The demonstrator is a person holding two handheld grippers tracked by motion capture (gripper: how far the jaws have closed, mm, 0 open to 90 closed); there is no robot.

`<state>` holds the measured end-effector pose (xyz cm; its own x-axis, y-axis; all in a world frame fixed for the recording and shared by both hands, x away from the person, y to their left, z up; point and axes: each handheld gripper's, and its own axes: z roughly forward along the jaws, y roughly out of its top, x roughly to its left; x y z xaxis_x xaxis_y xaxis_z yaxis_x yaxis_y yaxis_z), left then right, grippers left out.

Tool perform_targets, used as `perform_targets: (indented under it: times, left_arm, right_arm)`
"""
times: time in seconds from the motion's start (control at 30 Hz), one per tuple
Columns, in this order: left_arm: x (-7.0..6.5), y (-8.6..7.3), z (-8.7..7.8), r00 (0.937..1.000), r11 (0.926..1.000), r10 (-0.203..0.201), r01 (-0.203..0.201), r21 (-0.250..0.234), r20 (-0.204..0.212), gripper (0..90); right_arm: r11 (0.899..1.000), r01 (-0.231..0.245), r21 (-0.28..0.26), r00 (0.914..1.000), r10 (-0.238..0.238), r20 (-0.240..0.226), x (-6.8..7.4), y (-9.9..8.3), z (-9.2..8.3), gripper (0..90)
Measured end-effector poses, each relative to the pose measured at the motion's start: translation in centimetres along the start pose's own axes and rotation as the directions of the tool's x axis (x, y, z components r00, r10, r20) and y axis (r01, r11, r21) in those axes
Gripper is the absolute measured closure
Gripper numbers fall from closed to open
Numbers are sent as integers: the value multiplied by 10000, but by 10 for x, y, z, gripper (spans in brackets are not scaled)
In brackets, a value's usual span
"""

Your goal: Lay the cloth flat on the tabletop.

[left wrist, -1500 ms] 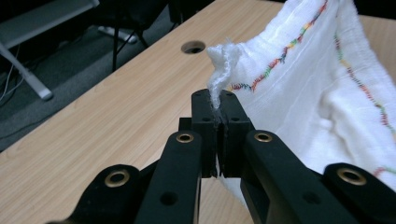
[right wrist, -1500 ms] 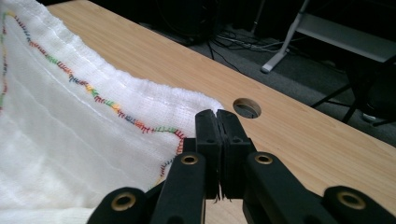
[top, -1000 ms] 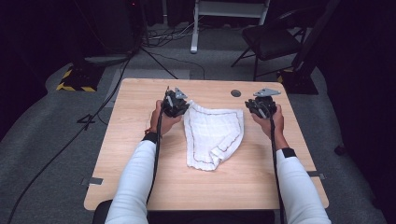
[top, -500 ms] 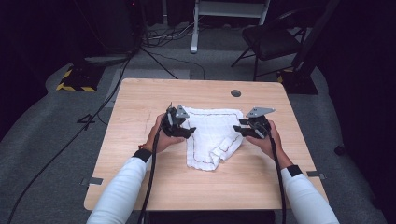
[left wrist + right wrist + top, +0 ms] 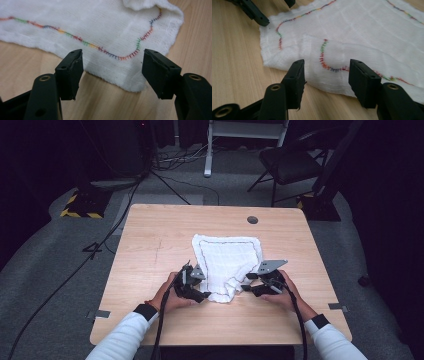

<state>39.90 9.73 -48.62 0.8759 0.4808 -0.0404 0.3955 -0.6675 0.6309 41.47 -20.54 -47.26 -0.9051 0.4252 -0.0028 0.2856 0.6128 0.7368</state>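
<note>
A white knitted cloth [image 5: 227, 257] with a multicoloured stitched border lies on the wooden table [image 5: 150, 235], its near end folded and bunched. My left gripper [image 5: 202, 290] is low at the cloth's near left corner. In the left gripper view the jaws [image 5: 112, 57] stand open and have just been closing a little, with the cloth's [image 5: 100, 25] corner edge between the tips and not pressed. My right gripper [image 5: 250, 287] is at the near right fold. Its jaws [image 5: 325, 66] are open, have just been opening, and straddle the cloth's [image 5: 362, 32] folded edge.
A round grommet hole [image 5: 252, 220] sits near the table's far edge. Beyond the table stand a dark chair [image 5: 290, 165] and a white stand base [image 5: 207, 170], with cables across the grey floor. The left gripper's jaw [image 5: 254, 12] shows at the top left of the right gripper view.
Both hands moved from the cloth's far corners toward the near end and sank lower. Both grippers let go of the far corners and opened. The cloth's far edge now lies flat.
</note>
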Motion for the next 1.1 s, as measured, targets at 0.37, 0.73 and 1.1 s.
perform_targets:
  times: [0.37,0.73,1.1]
  left_arm:
    - [3,-5,3,9998,9999,117,-115,-94,154,380]
    - [3,-7,-3,9980,9992,399,-399,-10,497,694]
    - [3,-6,-5,9969,9988,470,-477,98,627,766]
  right_arm:
    - [9977,269,627,9995,-278,148,6,-3,24,496]
    - [9975,433,560,9961,-474,745,4,-11,4,794]
    - [9984,264,507,9931,-320,1127,5,-32,-45,819]
